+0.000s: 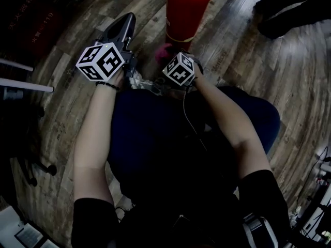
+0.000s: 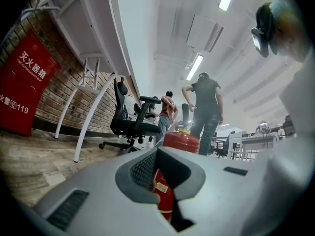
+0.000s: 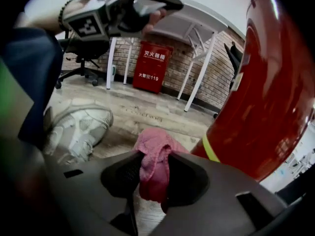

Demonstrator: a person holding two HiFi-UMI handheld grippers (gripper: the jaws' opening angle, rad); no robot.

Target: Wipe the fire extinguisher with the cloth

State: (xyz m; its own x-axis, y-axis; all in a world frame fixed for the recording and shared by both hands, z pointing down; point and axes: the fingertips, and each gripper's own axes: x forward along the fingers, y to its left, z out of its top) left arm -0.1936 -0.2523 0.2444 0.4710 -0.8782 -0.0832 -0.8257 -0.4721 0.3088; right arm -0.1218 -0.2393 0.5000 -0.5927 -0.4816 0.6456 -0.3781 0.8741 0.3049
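Item: fire extinguisher [image 1: 187, 9], red steel cylinder, upright on the wooden floor [image 1: 248, 56].
Handling, extinguisher: judged heavy and rigid, with a smooth painted skin that a pad would slide on. It should not tip under light wiping. If it needs steadying, hold it high at the neck, not on the body.
Item: cloth [image 3: 153, 173], pink, small and bunched.
Position, cloth: low down, just beside the extinguisher's lower body. Whether it touches the paint cannot be told.
Handling, cloth: judged light, soft and limp. It folds on itself, so only the free lobe beyond the gripper can do the wiping. Hold it by a gathered fold, as it is held now.
Right gripper [image 3: 155, 156]: jaws closed on a fold of the cloth, with a pink lobe standing out past the tips on the extinguisher's side. The extinguisher fills this view's right side.
Left gripper [image 2: 158, 154]: jaws drawn together at the tips with nothing between them. It points at the extinguisher from a little way off and touches nothing.
Step, judged: cloth brought to the cylinder's foot, wiping stroke about to start or at its low end.
Risk, judged: the fold may pull out of the jaws as it drags on the paint.
Also present: shoe [image 3: 78, 127] on the floor, on the far side of the cloth from the extinguisher.
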